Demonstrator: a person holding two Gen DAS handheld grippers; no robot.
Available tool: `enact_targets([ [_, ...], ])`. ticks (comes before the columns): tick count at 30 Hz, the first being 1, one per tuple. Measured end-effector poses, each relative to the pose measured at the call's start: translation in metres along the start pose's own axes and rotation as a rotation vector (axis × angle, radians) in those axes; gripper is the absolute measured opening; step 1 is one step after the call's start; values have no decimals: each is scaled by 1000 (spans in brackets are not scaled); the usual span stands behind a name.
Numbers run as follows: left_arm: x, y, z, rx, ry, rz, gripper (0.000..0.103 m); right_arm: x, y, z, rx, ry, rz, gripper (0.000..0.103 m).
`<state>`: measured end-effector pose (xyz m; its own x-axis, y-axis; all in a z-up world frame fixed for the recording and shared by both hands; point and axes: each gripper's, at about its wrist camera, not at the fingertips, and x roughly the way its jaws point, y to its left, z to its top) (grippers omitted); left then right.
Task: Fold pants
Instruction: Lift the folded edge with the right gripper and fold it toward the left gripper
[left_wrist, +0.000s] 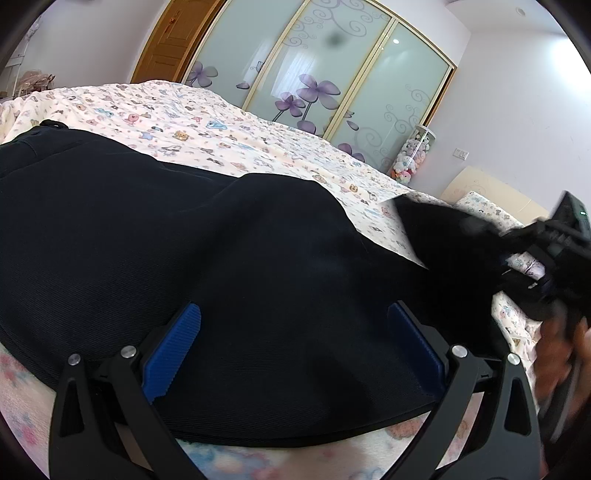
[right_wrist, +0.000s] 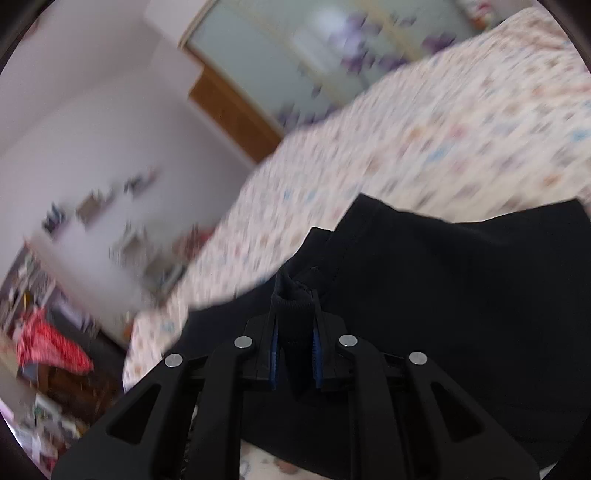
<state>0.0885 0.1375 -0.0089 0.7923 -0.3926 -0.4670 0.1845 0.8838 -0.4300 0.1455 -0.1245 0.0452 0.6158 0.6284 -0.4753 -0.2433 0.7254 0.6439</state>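
Left claw (left_wrist: 293, 347) gapes wide, its blue pads (left_wrist: 173, 350) straddling the black pants (left_wrist: 184, 240) without pinching them. These pants lie spread across the bed (left_wrist: 221, 136), one part lifted at the right edge of the left view. Right claw (right_wrist: 295, 350) is nearly closed, clamping a bunched fold of the pants (right_wrist: 443, 295) above the patterned sheet. Behind the bed stands a wardrobe (left_wrist: 314, 74) with frosted, flowered doors.
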Motion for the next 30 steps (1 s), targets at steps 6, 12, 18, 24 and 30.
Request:
enact_targets([
  [6,1,1,0,0,-1,-1,101,26,18,-15,-35,26,-42,14],
  [12,1,0,-1,1,1,3,101,50,31,-43,-253,158,-167,15],
  [18,0,0,-1,5,5,6,101,51,24,-53,-253,246,-138,30],
  [24,2,-11,1,42,34,49,101,16,23,-47,-207,140,-93,34],
  [30,-31,-6,4,17,45,140,101,31,-10,-53,-94,217,-109,51],
])
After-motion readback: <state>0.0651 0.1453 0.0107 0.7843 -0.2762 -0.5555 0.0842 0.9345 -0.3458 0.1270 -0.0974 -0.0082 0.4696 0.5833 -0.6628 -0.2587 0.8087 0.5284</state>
